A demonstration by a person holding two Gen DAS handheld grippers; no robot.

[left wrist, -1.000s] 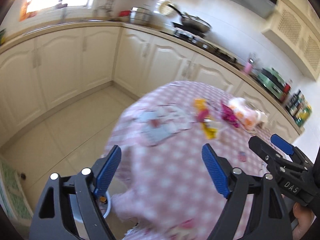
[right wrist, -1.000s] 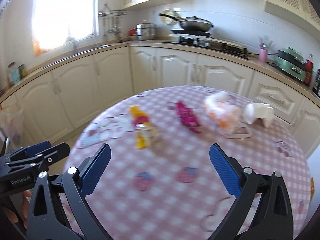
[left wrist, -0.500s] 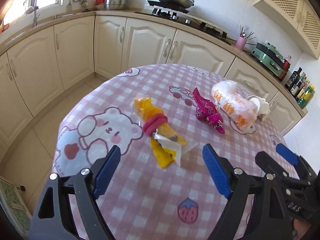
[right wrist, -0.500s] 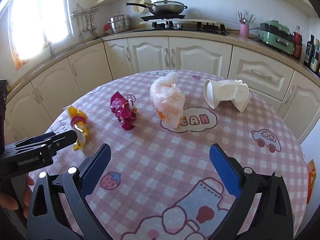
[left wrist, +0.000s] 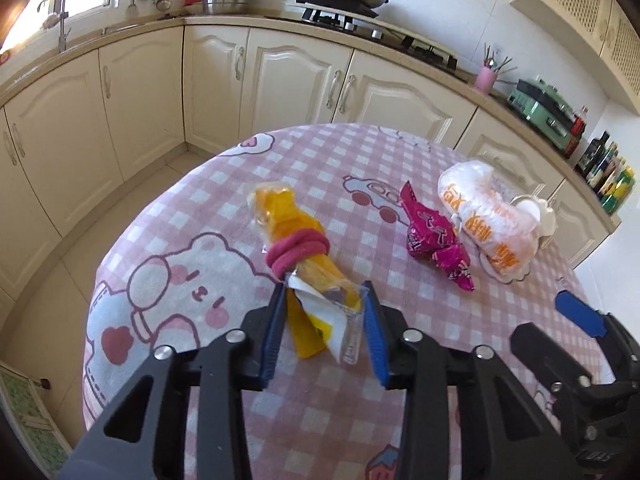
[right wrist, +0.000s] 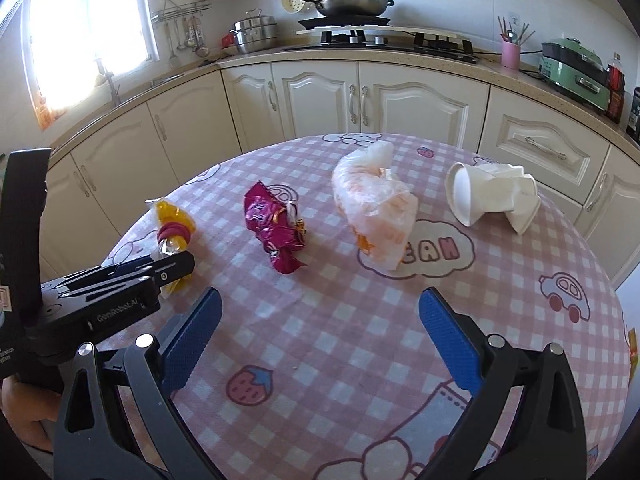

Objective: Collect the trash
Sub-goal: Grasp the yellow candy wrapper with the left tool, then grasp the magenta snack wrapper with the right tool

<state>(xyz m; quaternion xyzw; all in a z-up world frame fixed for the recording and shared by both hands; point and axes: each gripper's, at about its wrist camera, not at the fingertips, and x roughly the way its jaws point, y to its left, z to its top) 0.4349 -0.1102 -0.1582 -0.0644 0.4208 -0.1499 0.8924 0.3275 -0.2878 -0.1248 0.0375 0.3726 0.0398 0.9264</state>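
Barely started: left claw [left wrist: 323, 322] pinches yellow wrapper [left wrist: 298, 236]; right claw [right wrist: 318, 334] wide; magenta wrapper [right wrist: 274, 226], plastic bag [right wrist: 378, 210], paper cups [right wrist: 494, 198] remain.

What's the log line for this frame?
left gripper: shut on yellow wrapper | right gripper: open, empty | table: magenta wrapper untouched

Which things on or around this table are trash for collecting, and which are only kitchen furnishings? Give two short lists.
Part of the job:
- yellow wrapper, tied with a pink band, held in the left gripper
- magenta wrapper
- white and orange plastic bag
- crushed paper cups
- right gripper, open and empty

Just lying about:
- wok
- steel pot
- pink utensil holder
- green appliance
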